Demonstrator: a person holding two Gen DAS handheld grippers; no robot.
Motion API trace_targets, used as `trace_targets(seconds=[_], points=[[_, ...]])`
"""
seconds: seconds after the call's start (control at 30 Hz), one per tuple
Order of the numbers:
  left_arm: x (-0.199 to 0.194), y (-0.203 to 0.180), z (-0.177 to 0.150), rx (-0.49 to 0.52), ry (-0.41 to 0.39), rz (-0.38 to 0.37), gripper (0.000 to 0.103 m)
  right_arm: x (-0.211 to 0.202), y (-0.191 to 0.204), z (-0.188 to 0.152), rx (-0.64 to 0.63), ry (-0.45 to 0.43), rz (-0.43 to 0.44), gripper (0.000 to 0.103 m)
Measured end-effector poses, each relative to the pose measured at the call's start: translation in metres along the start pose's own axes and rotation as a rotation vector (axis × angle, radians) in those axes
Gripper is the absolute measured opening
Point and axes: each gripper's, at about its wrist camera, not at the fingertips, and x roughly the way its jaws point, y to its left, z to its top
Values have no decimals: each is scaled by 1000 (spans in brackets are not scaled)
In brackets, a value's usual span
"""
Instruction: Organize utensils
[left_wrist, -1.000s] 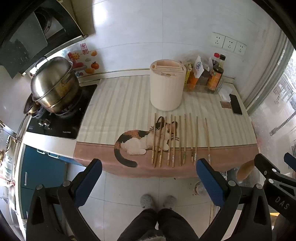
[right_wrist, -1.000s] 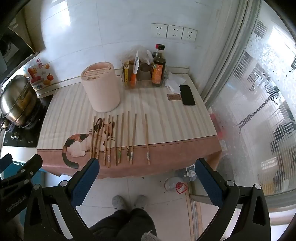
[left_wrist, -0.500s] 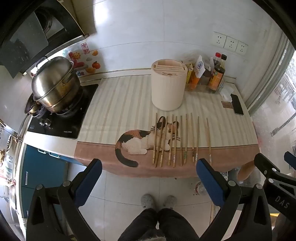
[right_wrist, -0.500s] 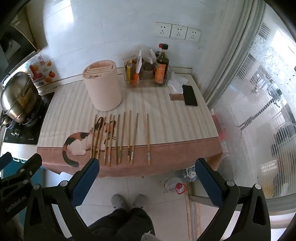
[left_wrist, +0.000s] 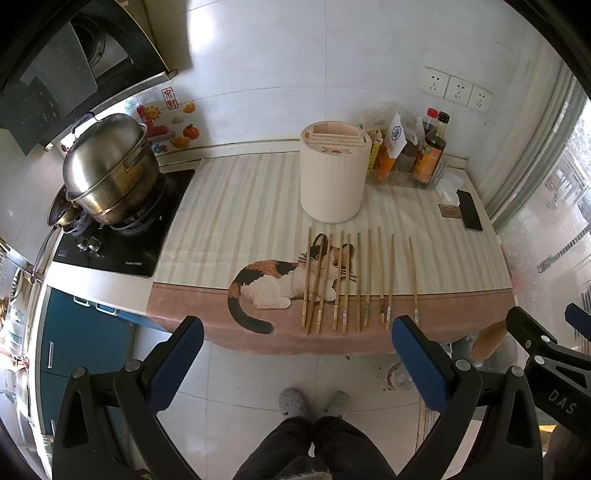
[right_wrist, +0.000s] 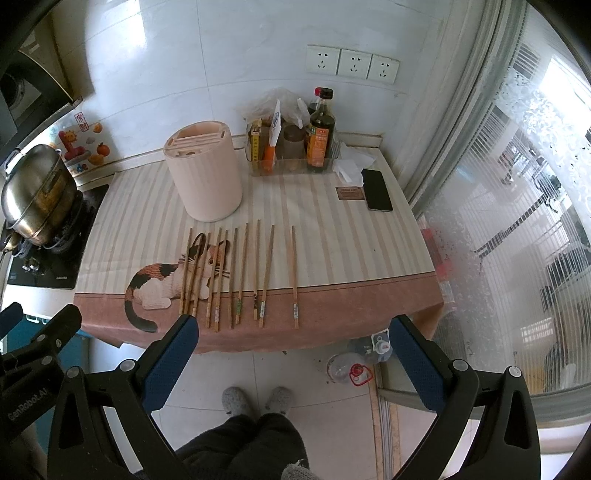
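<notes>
Nothing shifted but your viewpoint, now slightly closer. Left hand-held gripper (left_wrist: 295, 354) and right hand-held gripper (right_wrist: 293, 350) hang spread, empty, short of the surface (left_wrist: 236, 206). Chopsticks (left_wrist: 354, 280) lie in a row, probably for single picks; holder (left_wrist: 334, 173) at 12 o'clock.

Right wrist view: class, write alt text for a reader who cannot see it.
A row of wooden chopsticks lies on a cat-print mat before a cream utensil holder. The open right gripper hovers above the floor, short of the counter.
</notes>
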Motion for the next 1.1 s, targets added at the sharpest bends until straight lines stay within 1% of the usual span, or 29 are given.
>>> trace_targets(seconds=[0.63,1.1], points=[[-9,-3,2,-5,-2,-4,103,-15,2,-2,-13,-17,1,103],[-7,6,-5,-13,-9,-9,103,-15,4,-3,-19,-16,-6,103]])
